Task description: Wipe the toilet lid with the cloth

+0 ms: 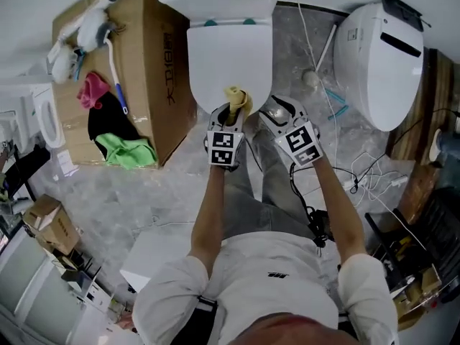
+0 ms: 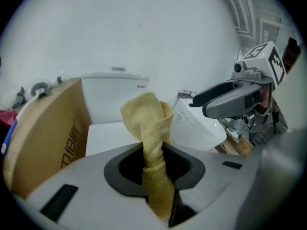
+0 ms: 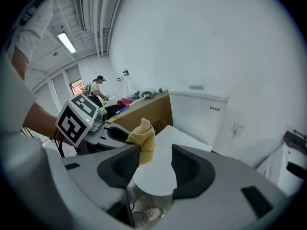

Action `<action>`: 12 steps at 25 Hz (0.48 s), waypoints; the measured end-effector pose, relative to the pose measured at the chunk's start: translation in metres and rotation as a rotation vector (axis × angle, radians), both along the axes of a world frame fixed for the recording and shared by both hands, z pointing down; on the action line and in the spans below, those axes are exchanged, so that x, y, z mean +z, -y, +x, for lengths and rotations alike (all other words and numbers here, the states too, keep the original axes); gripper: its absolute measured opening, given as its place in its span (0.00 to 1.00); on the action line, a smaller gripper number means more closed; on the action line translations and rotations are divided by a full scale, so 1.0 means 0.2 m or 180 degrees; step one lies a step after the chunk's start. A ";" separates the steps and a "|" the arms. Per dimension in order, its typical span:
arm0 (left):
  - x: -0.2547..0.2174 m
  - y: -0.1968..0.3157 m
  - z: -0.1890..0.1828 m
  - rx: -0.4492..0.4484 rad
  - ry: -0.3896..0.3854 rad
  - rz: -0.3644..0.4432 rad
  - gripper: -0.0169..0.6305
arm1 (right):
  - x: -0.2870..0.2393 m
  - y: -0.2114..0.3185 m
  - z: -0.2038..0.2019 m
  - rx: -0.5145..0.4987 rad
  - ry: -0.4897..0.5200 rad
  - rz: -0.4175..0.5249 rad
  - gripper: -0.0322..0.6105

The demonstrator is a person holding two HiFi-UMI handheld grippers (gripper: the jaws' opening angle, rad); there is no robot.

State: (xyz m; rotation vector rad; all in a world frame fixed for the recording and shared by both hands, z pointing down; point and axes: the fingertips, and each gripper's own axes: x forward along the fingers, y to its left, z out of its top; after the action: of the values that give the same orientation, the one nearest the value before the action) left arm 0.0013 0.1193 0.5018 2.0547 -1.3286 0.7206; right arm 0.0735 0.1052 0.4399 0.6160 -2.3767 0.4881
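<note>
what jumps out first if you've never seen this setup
A yellow cloth pinched in the left gripper, at the front edge of the white toilet lid. The right gripper sits beside it, jaws apart and empty. A second toilet is at right, a cardboard box of rags at left.
</note>
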 end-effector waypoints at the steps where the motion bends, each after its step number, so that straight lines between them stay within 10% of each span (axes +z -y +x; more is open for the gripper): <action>1: -0.13 0.02 -0.01 -0.0027 0.0008 0.0093 0.18 | -0.12 0.02 -0.01 0.0002 0.0051 0.0066 0.39; 12: -1.30 0.06 0.04 -0.0001 0.0086 0.1104 0.18 | -1.19 0.10 0.11 0.0293 0.0249 0.1015 0.39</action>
State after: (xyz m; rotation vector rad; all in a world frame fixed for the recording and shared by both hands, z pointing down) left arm 0.0089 0.1078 0.2418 2.3179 -1.5583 0.5484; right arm 0.0954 0.0860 0.2011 0.8649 -2.5310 0.1731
